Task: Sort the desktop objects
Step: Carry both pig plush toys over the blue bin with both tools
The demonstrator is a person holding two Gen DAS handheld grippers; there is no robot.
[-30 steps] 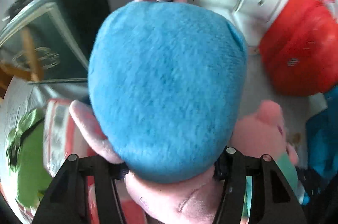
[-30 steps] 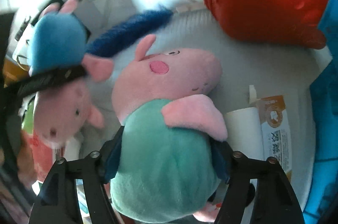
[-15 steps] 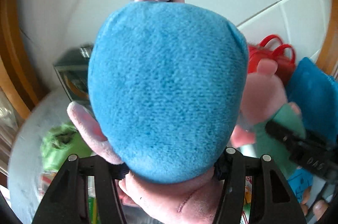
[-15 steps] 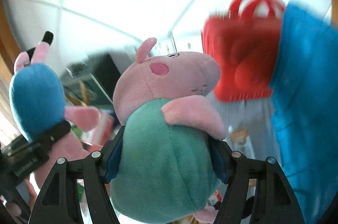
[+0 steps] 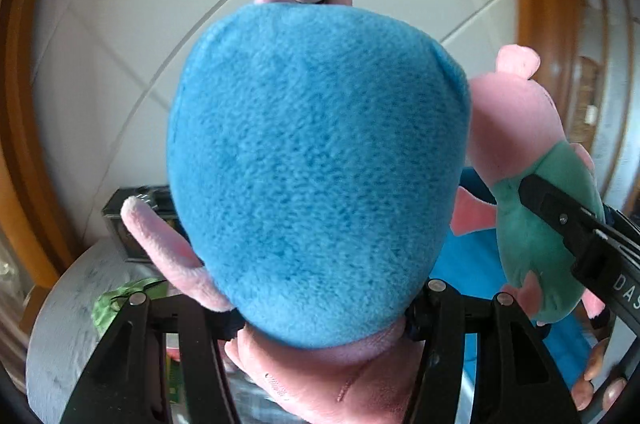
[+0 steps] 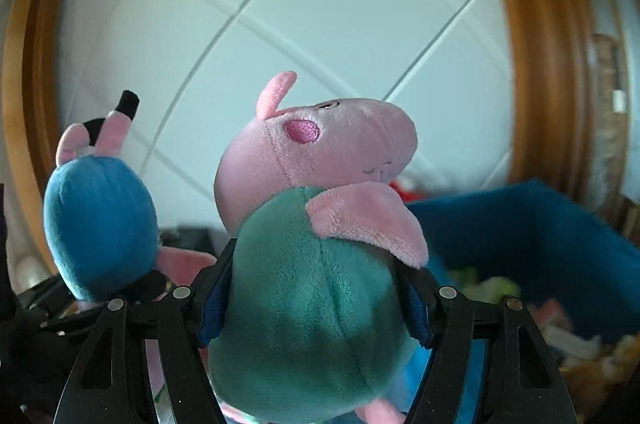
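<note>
Left gripper (image 5: 320, 308) clamped tight on blue pig toy (image 5: 316, 176), upside down, pink feet up top, head down by the jaws. Right gripper (image 6: 316, 308) squeezed shut on green pig toy (image 6: 312, 296), standing up, nose pointing right. Both toys held up in the air, side by side, w/ white tiled wall (image 6: 320, 4) behind. Blue cloth bin (image 6: 532, 224) low on the right, soft stuff inside, too blurry to name.
</note>
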